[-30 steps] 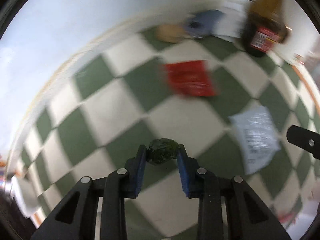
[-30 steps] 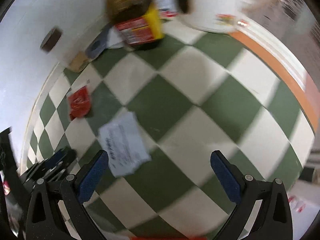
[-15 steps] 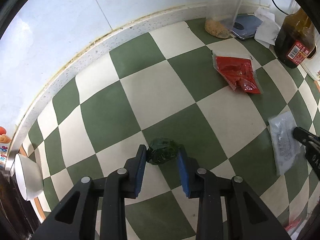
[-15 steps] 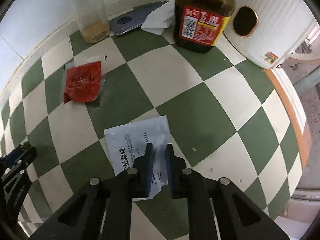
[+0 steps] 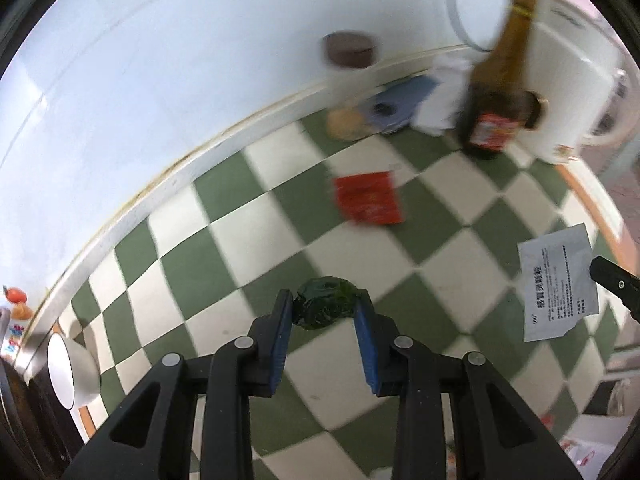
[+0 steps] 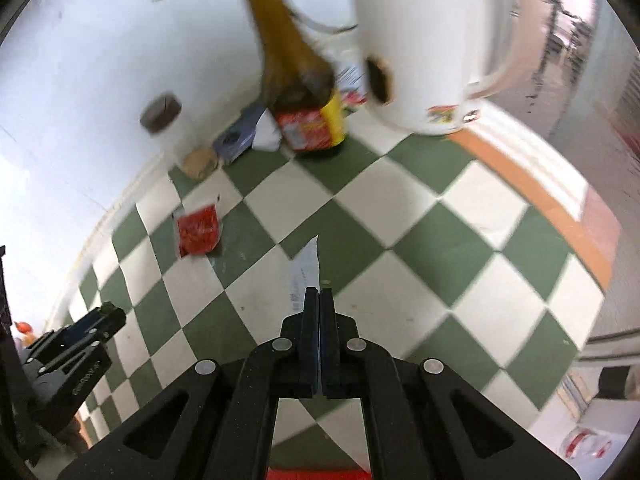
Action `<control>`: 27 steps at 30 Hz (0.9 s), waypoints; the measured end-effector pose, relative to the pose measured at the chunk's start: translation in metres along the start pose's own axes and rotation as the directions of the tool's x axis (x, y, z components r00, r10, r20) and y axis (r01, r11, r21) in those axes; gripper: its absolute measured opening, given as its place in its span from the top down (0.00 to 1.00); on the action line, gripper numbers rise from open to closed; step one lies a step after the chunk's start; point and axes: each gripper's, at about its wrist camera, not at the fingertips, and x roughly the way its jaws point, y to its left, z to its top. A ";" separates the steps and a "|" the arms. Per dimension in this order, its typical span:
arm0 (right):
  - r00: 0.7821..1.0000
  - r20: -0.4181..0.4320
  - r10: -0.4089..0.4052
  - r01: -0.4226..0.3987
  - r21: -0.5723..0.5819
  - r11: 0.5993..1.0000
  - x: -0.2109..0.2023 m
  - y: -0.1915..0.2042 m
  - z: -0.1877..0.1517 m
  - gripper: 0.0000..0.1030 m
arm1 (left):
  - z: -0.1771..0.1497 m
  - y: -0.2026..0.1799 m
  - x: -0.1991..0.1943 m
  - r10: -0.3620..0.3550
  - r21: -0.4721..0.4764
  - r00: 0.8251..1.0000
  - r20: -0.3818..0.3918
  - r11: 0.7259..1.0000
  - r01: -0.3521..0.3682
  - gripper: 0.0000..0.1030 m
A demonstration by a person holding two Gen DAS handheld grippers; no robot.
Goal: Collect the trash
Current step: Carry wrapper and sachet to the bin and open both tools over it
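My left gripper (image 5: pixel 323 309) is shut on a crumpled dark green wrapper (image 5: pixel 324 307), held above the green-and-white checked counter (image 5: pixel 248 220). My right gripper (image 6: pixel 319 300) is shut on a white printed sachet (image 6: pixel 306 276), which stands edge-on above its fingertips. The same sachet (image 5: pixel 558 282) shows flat in the left wrist view at the right edge, lifted off the counter. A red sachet (image 5: pixel 368 198) lies on the counter further back, also visible as the red sachet (image 6: pixel 198 230) in the right wrist view.
A brown sauce bottle (image 6: pixel 304 100), a white appliance (image 6: pixel 424 44), a brown-lidded clear jar (image 5: pixel 348 80) and a blue-grey flat item (image 5: pixel 394 104) with tissue stand along the white tiled wall. A metal bowl (image 5: pixel 70 372) sits at the left counter edge. An orange strip (image 6: pixel 536 200) borders the right.
Right gripper went from wide open to shut on the white sachet and lifted it off the counter. Both grippers rose and pulled back; the left kept hold of the green wrapper.
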 end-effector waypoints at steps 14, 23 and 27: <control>0.966 0.187 -0.176 0.094 0.383 0.919 -0.146 -0.222 -0.092 1.00 | -0.004 -0.232 -0.106 -0.266 0.367 0.964 0.026 0.899 0.239 0.73; 0.951 0.071 -0.302 0.189 0.640 0.745 -0.175 -0.385 -0.229 1.00 | -0.094 -0.418 -0.115 -0.349 0.578 0.927 -0.138 0.732 0.362 0.73; 0.950 -0.017 -0.311 0.230 0.713 0.663 -0.149 -0.446 -0.298 1.00 | -0.156 -0.493 -0.080 -0.316 0.631 0.920 -0.234 0.670 0.391 0.73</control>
